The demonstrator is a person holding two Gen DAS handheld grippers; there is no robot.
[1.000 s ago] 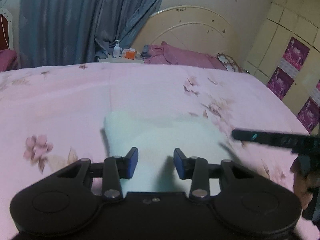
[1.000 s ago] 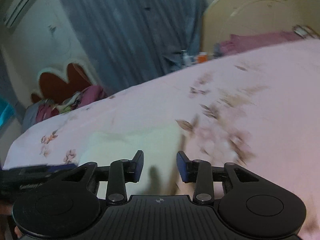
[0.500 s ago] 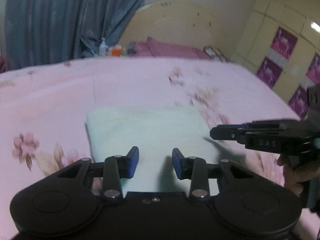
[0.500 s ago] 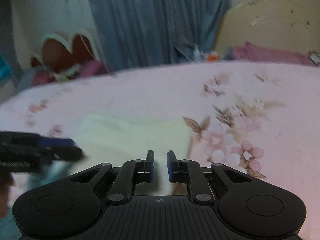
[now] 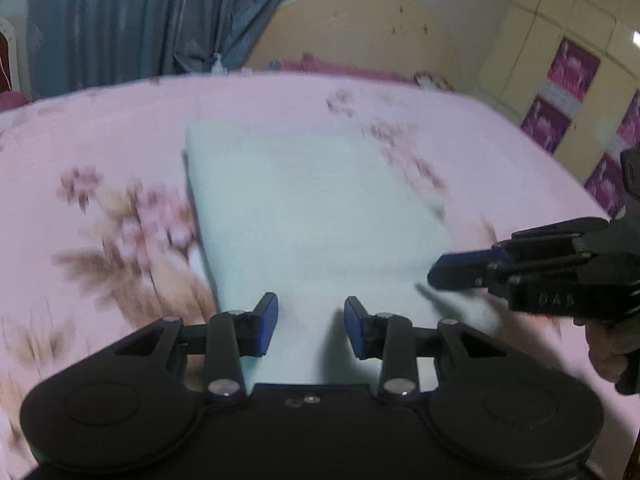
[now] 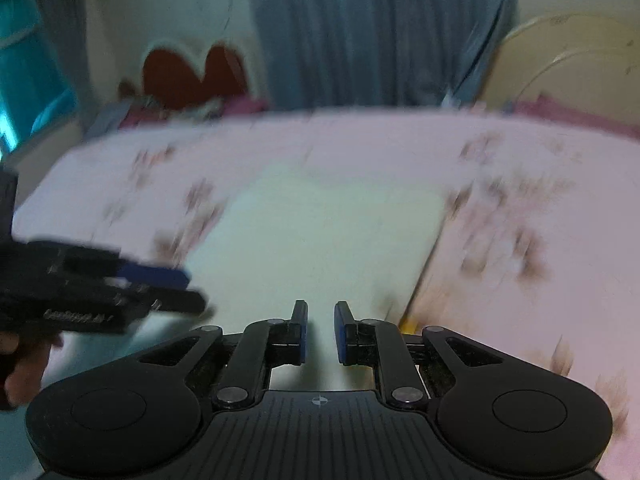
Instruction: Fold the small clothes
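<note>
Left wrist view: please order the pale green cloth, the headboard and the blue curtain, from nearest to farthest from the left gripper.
1. Pale green cloth: lies flat on the pink bedspread, directly ahead of the left gripper.
2. Headboard: cream, at the far end of the bed, right of centre.
3. Blue curtain: behind the bed, upper left.

Right gripper (image 6: 321, 330) fingers (image 6: 300, 328) apart above pale cloth (image 6: 320, 236).

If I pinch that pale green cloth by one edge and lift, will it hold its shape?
Probably not. The pale green cloth lies flat and thin on the pink bedspread, so it likely droops. It looks light, and may slide rather than roll.
</note>
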